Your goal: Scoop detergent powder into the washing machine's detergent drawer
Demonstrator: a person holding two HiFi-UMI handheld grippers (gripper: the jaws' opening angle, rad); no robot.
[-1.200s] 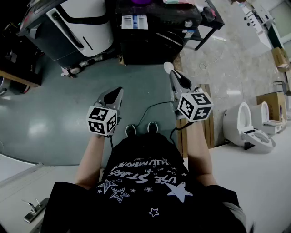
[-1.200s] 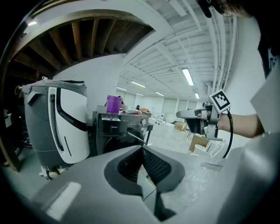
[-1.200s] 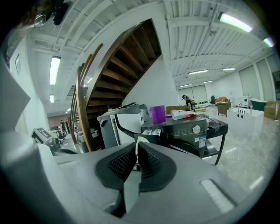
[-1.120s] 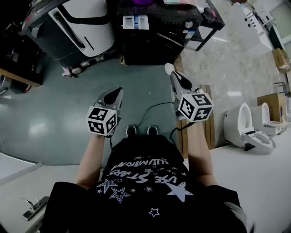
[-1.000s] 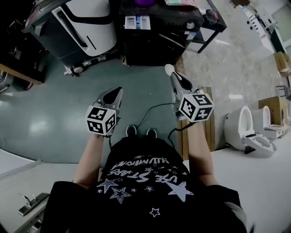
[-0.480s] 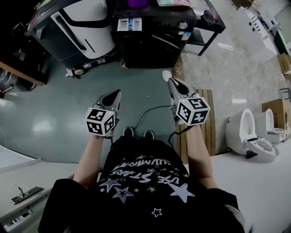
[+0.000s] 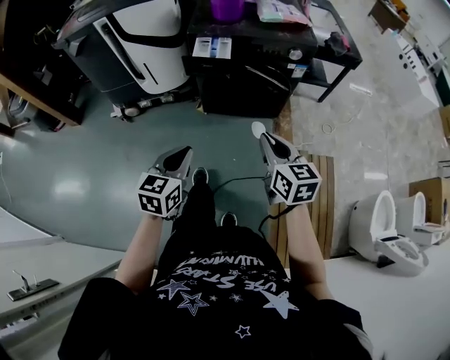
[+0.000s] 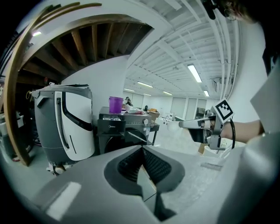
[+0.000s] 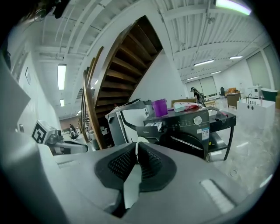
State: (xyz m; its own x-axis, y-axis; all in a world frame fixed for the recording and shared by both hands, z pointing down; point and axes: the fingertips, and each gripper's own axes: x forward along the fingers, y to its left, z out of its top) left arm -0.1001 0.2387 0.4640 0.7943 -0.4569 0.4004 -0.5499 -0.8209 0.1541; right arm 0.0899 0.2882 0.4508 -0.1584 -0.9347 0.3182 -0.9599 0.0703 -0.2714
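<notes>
A black washing machine [image 7: 246, 70] stands ahead of me, its detergent drawer [image 7: 211, 47] pulled open at the top left. On its lid are a purple cup [image 7: 226, 8] and a detergent bag [image 7: 280, 10]. My right gripper [image 7: 266, 137] is shut on the handle of a white scoop [image 7: 259, 129], whose bowl juts past the fingertips, well short of the machine. The right gripper view shows the scoop [image 9: 136, 151] edge-on between the jaws, with the drawer [image 9: 151, 127] and cup [image 9: 159, 107] beyond. My left gripper [image 7: 184, 151] is shut with nothing in it, level with the right one.
A white and grey appliance [image 7: 133, 42] stands left of the washer. A black rack [image 7: 330, 49] is at its right. Wooden slats [image 7: 323, 183] and two toilets [image 7: 383, 218] lie at the right. A black cable [image 7: 232, 179] runs on the green floor. A white counter [image 7: 42, 260] is at bottom left.
I have walked forward: the washing machine and the appliance have come closer. One foot has stepped ahead between the grippers. Both grippers stay shut, the scoop still in the right one.
</notes>
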